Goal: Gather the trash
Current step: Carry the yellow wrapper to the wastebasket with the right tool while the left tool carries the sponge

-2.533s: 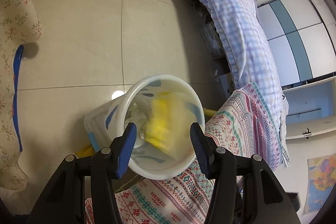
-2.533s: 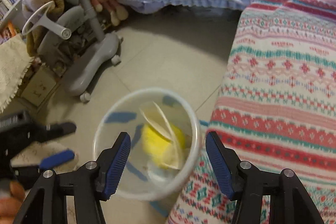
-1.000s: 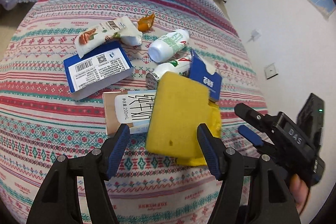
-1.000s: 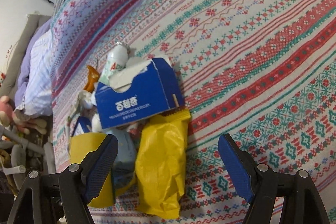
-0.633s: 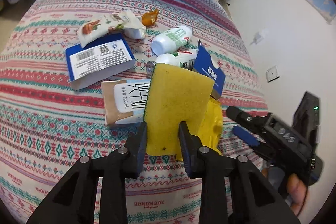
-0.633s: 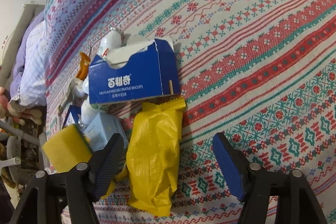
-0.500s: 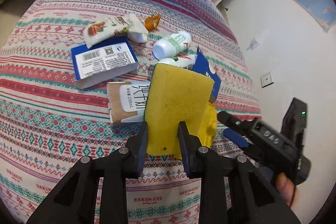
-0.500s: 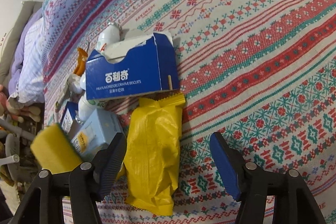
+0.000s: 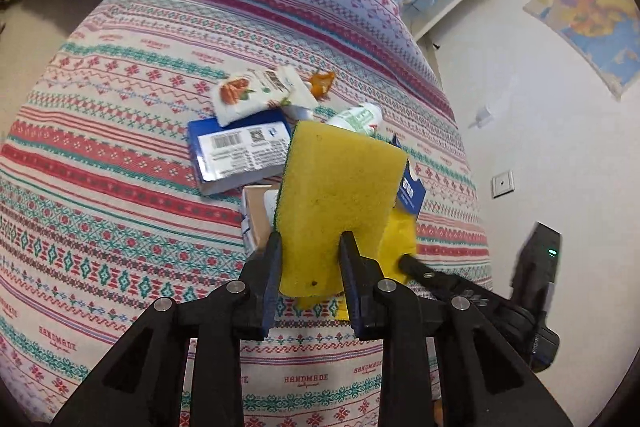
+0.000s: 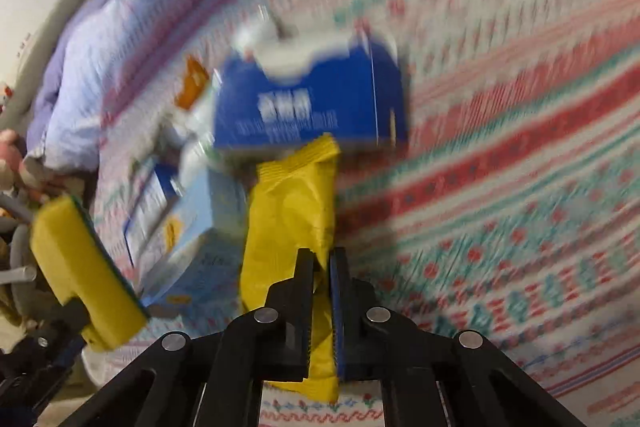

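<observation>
The left gripper (image 9: 310, 247) pinches a yellow sponge (image 9: 340, 203) by its lower end, and the sponge is raised above the patterned bedspread (image 9: 120, 227), clear of the other litter. The right gripper (image 10: 320, 259) has its jaws pressed together on the near edge of a yellow snack bag (image 10: 290, 211); this view is blurred, so I cannot tell how much of the foil is really between them, and I cannot say if the bag is off the bed.

The rest of the trash lies in a small heap on the bed: a blue carton with an open top (image 10: 308, 107) touching the far end of the bag, a flat blue box with a barcode (image 9: 240, 155), a nut snack packet (image 9: 256, 95), a small white bottle (image 9: 356, 117), an orange wrapper (image 9: 322, 83) and a light blue carton (image 10: 188, 227) just beside the bag.

To do this step well, I think both things should go up straight before they travel sideways. The sponge is soft and is held near one end, so it may bend or slip if it is swung fast. The bag is thin foil and touches the blue carton, so a slow lift would avoid dragging the carton with it. No bin shows in these views, so it must be found first, and each gripper should release only when it is over the opening.
</observation>
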Demonstrator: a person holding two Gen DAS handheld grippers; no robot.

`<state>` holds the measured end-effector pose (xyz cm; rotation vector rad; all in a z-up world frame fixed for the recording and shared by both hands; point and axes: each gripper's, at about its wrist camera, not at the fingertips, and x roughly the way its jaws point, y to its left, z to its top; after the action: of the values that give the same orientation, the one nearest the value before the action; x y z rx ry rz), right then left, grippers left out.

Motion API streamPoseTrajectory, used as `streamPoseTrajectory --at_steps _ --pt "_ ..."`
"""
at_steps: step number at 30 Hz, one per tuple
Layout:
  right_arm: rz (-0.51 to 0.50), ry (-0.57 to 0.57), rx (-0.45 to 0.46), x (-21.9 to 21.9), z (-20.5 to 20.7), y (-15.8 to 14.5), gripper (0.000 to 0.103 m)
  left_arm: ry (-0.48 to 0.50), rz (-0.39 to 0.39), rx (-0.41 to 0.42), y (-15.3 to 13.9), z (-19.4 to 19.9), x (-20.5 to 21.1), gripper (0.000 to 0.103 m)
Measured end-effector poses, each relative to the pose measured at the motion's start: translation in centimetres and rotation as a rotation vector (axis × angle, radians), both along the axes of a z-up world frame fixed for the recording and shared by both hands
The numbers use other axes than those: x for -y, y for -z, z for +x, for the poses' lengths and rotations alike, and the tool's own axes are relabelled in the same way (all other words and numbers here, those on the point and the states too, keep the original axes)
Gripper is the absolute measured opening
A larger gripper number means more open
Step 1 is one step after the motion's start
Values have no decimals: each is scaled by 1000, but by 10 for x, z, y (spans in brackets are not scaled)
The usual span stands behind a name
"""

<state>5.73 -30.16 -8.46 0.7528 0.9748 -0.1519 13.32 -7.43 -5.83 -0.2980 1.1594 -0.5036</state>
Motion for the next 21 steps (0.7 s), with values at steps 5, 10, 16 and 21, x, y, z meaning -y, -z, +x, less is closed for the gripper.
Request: streamPoseTrajectory --at_steps 5,10,16,21 --pt "-28 59 68 13 -11 -16 6 -33 -38 10 -10 7 -20 30" --pt "-18 53 186 8 -15 -31 6 -70 -64 2 -15 15 -41 30" --pt "-86 -4 243 -22 -9 -42 6 -139 -81 17 -22 27 -79 30" --pt "-91 -19 247 -38 1 -38 6 -194 -90 0 -19 38 -109 30"
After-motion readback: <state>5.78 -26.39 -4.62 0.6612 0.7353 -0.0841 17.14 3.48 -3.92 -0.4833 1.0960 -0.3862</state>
